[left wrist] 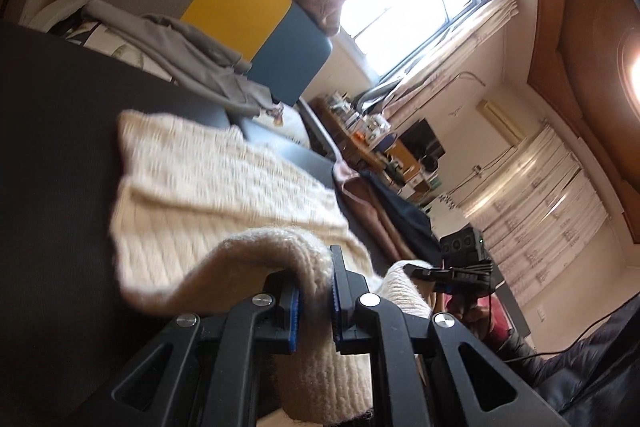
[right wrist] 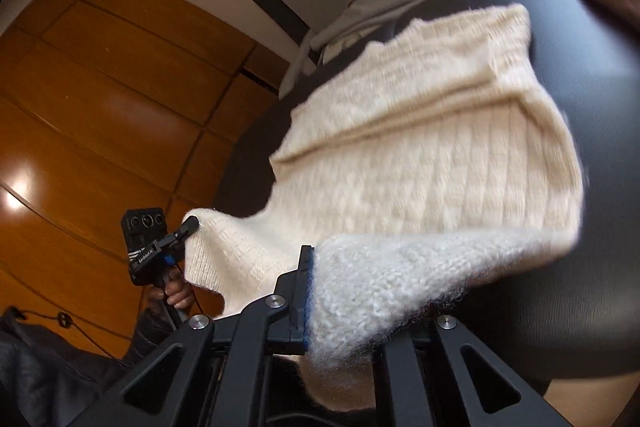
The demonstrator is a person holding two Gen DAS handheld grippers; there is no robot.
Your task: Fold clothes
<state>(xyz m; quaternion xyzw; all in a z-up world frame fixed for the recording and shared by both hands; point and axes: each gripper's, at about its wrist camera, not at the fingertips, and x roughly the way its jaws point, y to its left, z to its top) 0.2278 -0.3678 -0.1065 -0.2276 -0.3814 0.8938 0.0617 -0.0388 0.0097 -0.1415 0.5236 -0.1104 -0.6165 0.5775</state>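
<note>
1. Dark table (left wrist: 52, 147): bears the far part of the cream knit sweater (right wrist: 420, 147), one layer already lying doubled over another there; near edge lifted off the surface.
2. Left gripper (left wrist: 314, 301): clamped on a thick bunch of that near edge.
3. Right gripper (right wrist: 344, 291): pinching the other corner.
4. Step, as judged: mid-fold, carrying the raised edge. Next calls for level, matched travel over the flat part, then release together.
5. Writing: small print on the left gripper's body, too blurred to read.

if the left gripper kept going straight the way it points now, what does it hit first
Probably the cream knit sweater itself: the left gripper is shut on one edge, and the rest lies ahead on the dark table. Depth is unclear.
</note>
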